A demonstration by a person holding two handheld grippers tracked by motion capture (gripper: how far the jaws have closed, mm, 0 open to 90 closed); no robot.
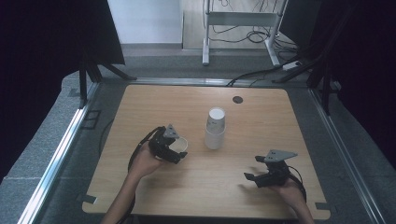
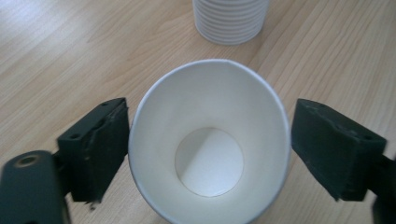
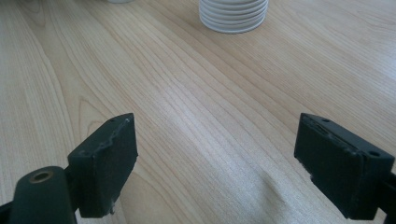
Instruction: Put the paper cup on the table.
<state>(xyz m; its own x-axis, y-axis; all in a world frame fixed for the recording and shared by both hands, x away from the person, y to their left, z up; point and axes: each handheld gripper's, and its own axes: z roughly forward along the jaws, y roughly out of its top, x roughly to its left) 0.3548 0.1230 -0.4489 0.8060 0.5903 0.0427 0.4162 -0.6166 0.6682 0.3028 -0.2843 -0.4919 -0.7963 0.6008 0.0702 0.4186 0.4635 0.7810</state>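
Grippers, one in each of a person's hands, sit over a light wooden table [image 1: 140, 112] seen from above. At about eight o'clock from the table's middle, the left gripper [image 1: 180, 148] is low over the wood with a single white paper cup [image 1: 179, 144] between its jaws. In the left gripper view that paper cup [image 2: 210, 144] stands upright, its open mouth facing the camera and its round base visible inside. The left gripper [image 2: 210, 154] is released: the black pad at nine o'clock lies just beside the cup's rim, and the pad at three o'clock stands a little apart from it. Neither pad presses the cup. A tall stack of white cups [image 1: 215, 128] stands near the centre of the table, at about two o'clock from the single cup and close by; its ribbed foot shows at twelve o'clock in the left gripper view [image 2: 231, 21]. The right gripper [image 1: 252, 176] rests near the table's front edge at about five o'clock, well apart from the stack. In the right gripper view its jaws [image 3: 215, 163] stand wide, with bare wood between them, and the stack's foot [image 3: 233, 15] appears at twelve o'clock.
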